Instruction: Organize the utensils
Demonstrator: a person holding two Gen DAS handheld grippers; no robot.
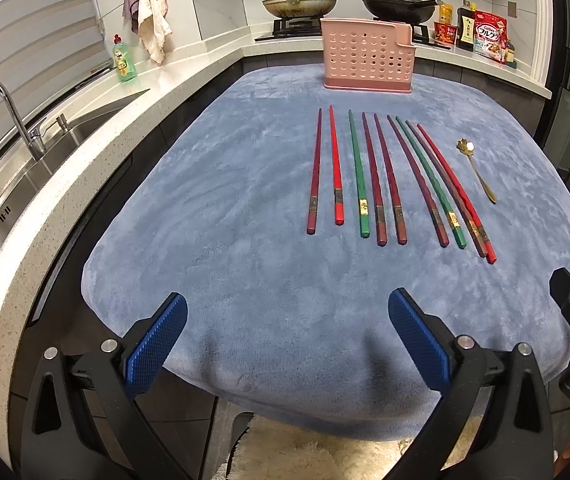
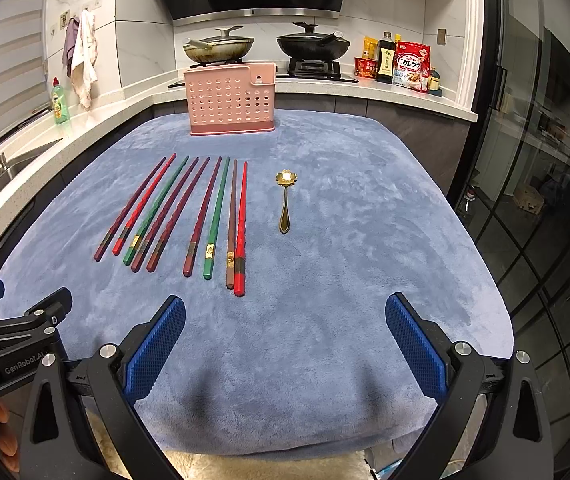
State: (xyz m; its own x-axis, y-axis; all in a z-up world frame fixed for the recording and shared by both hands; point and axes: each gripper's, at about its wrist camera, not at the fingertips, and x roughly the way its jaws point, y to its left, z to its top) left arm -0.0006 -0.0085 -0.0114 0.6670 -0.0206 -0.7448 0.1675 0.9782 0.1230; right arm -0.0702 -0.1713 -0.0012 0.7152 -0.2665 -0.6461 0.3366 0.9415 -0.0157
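Left gripper (image 1: 287, 320): I see my fingers (image 1: 157, 344) spread wide with nothing between them, hovering over the near edge of the tabletop.
Right gripper (image 2: 285, 320): my fingers (image 2: 417, 348) are equally wide apart and empty, above the near edge, beside the left one.
Chopsticks (image 2: 173, 212): nine lie flat in a row on the blue cloth (image 2: 345, 280), thick ends toward me; red, green and dark maroon. The two rightmost touch along their length.
Spoon (image 2: 285, 200): gold, flower-shaped bowl pointing away from me, lying just right of the chopsticks, apart from them.
Holder (image 2: 231, 98): pink, perforated, upright at the far edge of the cloth, beyond the chopsticks.
Background: two pans (image 2: 313, 44) on the stove, a sink (image 1: 45, 140) on the left.
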